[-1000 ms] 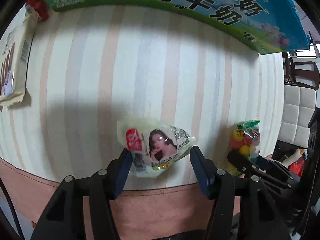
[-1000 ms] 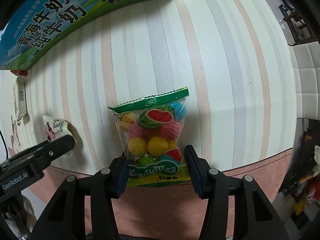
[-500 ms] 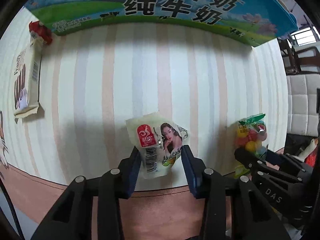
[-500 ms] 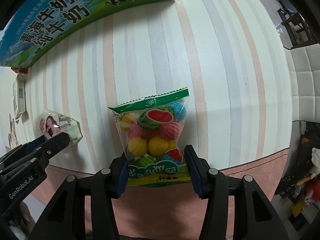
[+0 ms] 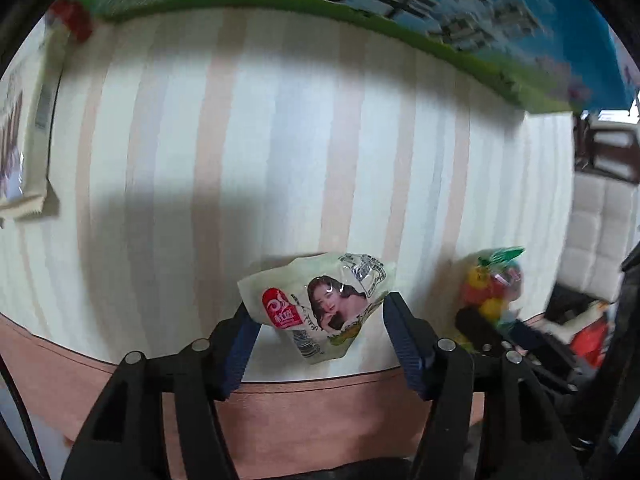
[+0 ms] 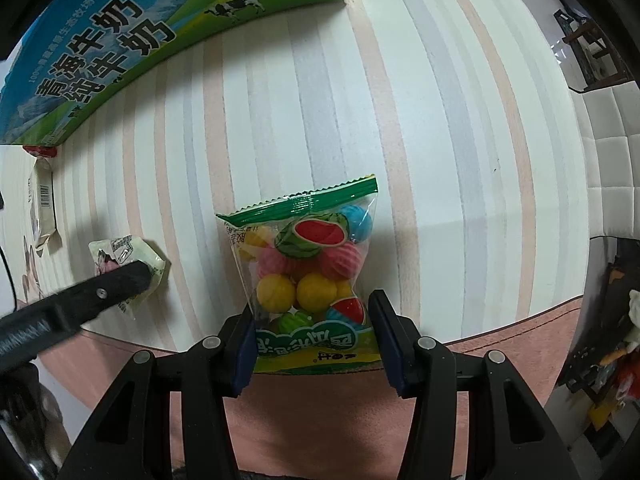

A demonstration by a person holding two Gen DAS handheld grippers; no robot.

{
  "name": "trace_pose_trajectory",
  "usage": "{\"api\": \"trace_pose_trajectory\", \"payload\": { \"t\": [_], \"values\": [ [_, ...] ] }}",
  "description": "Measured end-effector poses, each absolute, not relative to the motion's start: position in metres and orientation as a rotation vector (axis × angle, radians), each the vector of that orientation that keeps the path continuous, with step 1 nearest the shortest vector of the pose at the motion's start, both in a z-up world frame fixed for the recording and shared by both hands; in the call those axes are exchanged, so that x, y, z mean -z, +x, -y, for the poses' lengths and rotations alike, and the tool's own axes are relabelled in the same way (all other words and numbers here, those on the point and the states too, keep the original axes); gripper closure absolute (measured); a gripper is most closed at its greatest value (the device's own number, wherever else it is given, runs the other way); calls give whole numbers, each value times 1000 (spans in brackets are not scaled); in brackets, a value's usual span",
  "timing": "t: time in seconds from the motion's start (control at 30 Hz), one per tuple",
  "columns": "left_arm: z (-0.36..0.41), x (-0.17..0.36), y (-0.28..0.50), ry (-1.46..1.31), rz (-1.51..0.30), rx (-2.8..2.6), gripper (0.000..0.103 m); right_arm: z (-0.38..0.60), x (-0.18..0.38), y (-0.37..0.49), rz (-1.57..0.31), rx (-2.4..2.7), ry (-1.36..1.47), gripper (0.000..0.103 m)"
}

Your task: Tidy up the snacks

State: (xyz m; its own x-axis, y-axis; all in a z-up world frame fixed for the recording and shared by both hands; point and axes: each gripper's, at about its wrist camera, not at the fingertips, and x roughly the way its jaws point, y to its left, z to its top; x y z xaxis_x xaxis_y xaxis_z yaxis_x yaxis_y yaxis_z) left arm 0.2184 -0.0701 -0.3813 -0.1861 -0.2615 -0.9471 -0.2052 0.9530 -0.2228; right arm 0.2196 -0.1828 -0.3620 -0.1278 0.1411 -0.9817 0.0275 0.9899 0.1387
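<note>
Between my left tongs sits a pale snack packet printed with a woman's portrait, pinched at both sides and, by my reading, raised off the striped tabletop since a shadow falls behind it. My right tongs grip the lower edge of a clear candy bag of fruit-coloured balls, which lies flat near the tabletop's front edge, probably so I can lift both together. Ahead of both tongs stands a milk carton box, likely their destination; a wafer packet lies far left.
</note>
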Motion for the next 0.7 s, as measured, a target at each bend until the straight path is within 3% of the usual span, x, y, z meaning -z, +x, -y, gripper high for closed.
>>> {"api": "trace_pose_trajectory", "payload": {
  "t": [0.13,0.27,0.7],
  "values": [
    [89,378,223,-264,-1732,4,47,182,365,219,-1697,-95,125,49],
    [103,372,222,-218,-1693,25,65,181,369,217,-1697,-99,119,49],
    [91,335,223,-221,-1629,87,74,184,362,215,-1669,-99,129,49]
  ]
}}
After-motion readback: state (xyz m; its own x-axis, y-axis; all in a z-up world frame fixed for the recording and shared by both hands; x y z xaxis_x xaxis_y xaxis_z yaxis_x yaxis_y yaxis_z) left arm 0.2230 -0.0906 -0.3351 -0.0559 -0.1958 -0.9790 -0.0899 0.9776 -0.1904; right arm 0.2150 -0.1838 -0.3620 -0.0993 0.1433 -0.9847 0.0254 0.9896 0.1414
